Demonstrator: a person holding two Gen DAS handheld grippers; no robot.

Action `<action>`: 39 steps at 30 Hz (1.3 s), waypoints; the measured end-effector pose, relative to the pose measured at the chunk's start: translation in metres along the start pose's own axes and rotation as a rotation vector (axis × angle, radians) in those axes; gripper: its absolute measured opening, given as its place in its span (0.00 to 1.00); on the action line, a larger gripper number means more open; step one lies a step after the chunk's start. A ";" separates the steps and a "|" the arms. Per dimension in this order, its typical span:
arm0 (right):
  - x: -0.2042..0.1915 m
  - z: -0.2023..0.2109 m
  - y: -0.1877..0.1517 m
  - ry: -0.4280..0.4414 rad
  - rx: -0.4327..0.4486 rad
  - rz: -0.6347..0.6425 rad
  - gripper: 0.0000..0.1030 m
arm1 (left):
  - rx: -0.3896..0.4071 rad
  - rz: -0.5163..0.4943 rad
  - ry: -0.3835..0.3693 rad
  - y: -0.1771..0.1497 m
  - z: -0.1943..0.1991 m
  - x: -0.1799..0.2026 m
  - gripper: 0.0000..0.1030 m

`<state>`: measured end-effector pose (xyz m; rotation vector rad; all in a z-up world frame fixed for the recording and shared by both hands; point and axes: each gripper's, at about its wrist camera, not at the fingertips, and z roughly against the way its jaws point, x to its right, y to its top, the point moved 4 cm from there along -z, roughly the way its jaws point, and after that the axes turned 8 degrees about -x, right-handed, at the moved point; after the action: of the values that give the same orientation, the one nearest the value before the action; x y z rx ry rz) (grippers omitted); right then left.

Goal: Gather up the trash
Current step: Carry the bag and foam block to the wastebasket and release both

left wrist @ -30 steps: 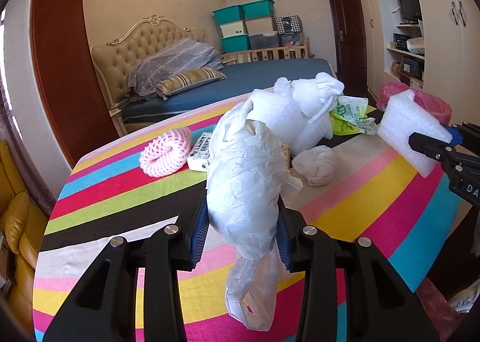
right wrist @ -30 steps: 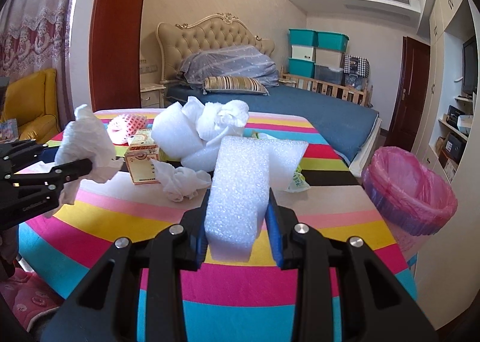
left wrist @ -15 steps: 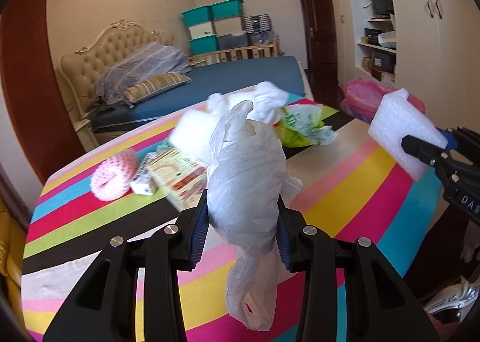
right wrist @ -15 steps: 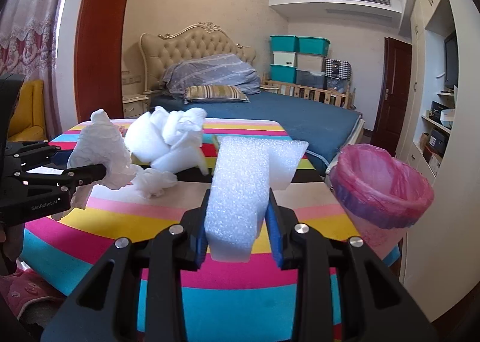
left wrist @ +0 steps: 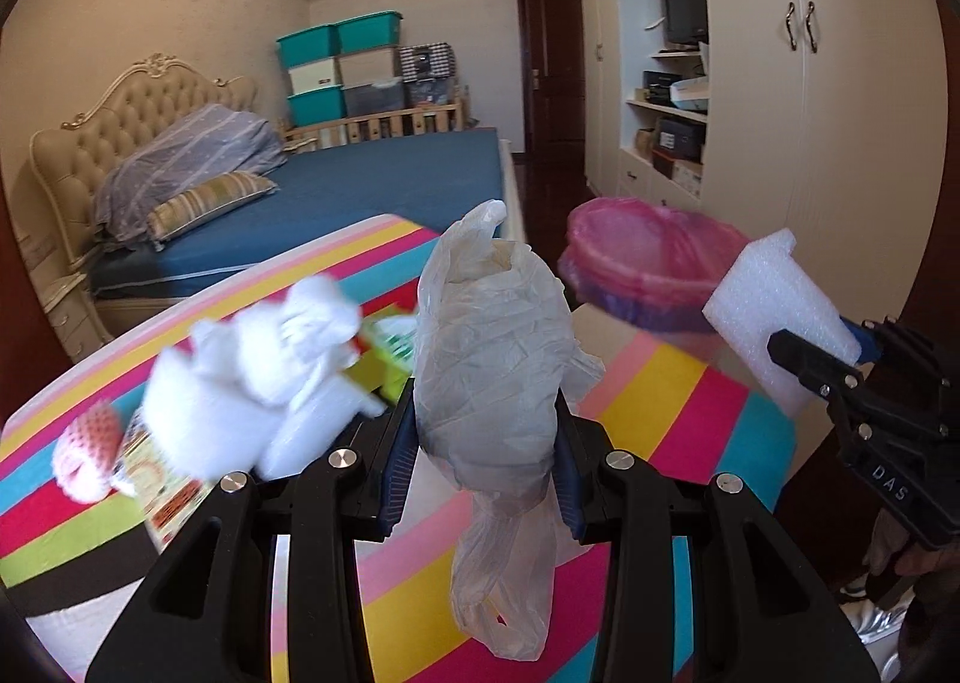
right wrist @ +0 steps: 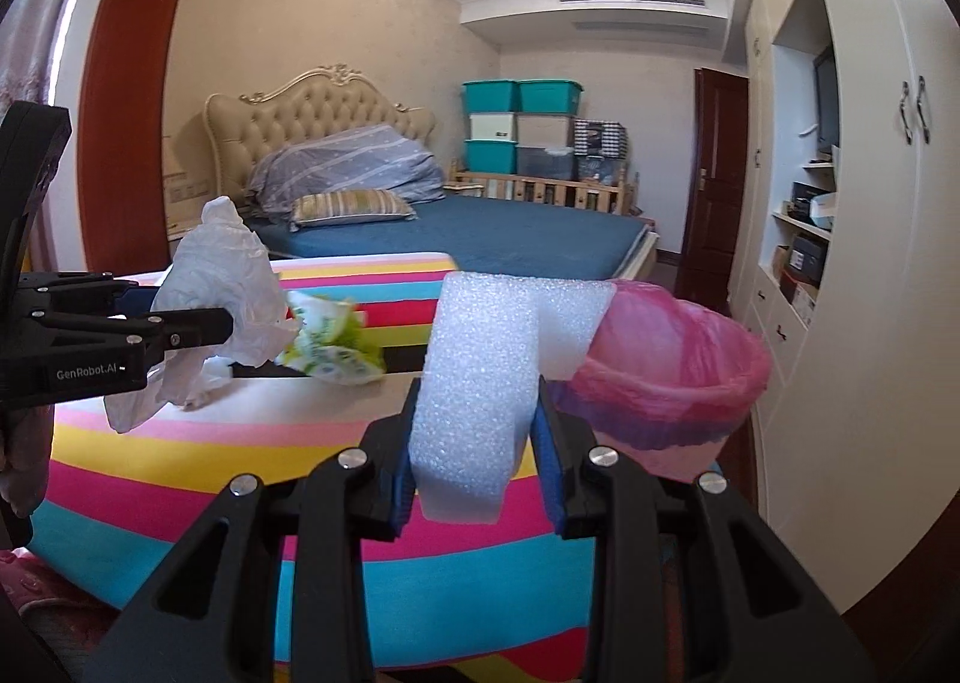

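My left gripper is shut on a crumpled white plastic bag, held above the striped table; the bag also shows in the right wrist view. My right gripper is shut on a white foam block, also seen in the left wrist view. A bin lined with a pink bag stands just beyond the table's right edge, close behind the foam block; it shows in the left wrist view too.
On the striped tablecloth lie a white foam-wrap bundle, a pink foam net, a printed carton and a green wrapper. A bed lies behind, white cupboards at right.
Both grippers have swung right with their loads toward the pink bin, which now sits much closer. The table's trash has slid to the left of the views.
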<state>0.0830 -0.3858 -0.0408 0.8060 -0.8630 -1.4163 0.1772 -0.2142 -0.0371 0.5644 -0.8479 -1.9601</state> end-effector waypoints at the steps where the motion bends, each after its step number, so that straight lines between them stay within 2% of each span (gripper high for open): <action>1: 0.007 -0.001 0.001 -0.013 -0.001 -0.005 0.31 | -0.003 0.002 -0.017 0.006 -0.005 0.005 0.36; 9: 0.061 -0.024 0.015 -0.104 -0.010 -0.009 0.32 | -0.045 0.012 -0.154 0.072 -0.052 0.049 0.36; 13: 0.095 -0.045 0.031 -0.137 -0.010 -0.034 0.32 | -0.034 0.008 -0.201 0.109 -0.076 0.072 0.37; 22: 0.152 -0.089 0.046 -0.173 -0.050 -0.091 0.32 | -0.058 0.025 -0.254 0.160 -0.141 0.108 0.37; 32: 0.167 -0.125 0.046 -0.166 -0.080 -0.081 0.33 | -0.090 0.051 -0.260 0.185 -0.185 0.124 0.38; 33: 0.169 -0.129 0.046 -0.165 -0.080 -0.080 0.33 | -0.090 0.055 -0.260 0.186 -0.187 0.122 0.42; 34: 0.168 -0.131 0.044 -0.159 -0.077 -0.078 0.33 | -0.088 0.064 -0.259 0.188 -0.191 0.121 0.51; 35: 0.167 -0.135 0.045 -0.150 -0.074 -0.072 0.39 | -0.086 0.075 -0.258 0.190 -0.195 0.121 0.59; 36: 0.168 -0.138 0.044 -0.153 -0.073 -0.064 0.57 | -0.082 0.091 -0.251 0.192 -0.199 0.120 0.77; 37: 0.168 -0.141 0.043 -0.168 -0.075 -0.060 0.65 | -0.069 0.110 -0.234 0.194 -0.202 0.117 0.82; 38: 0.168 -0.143 0.043 -0.172 -0.075 -0.060 0.70 | -0.058 0.121 -0.209 0.196 -0.203 0.115 0.83; 39: 0.169 -0.143 0.042 -0.172 -0.074 -0.065 0.70 | -0.051 0.125 -0.188 0.197 -0.201 0.112 0.83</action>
<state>0.2236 -0.5592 -0.0685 0.6684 -0.9155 -1.5835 0.3659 -0.4507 -0.0287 0.2925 -0.9231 -1.9347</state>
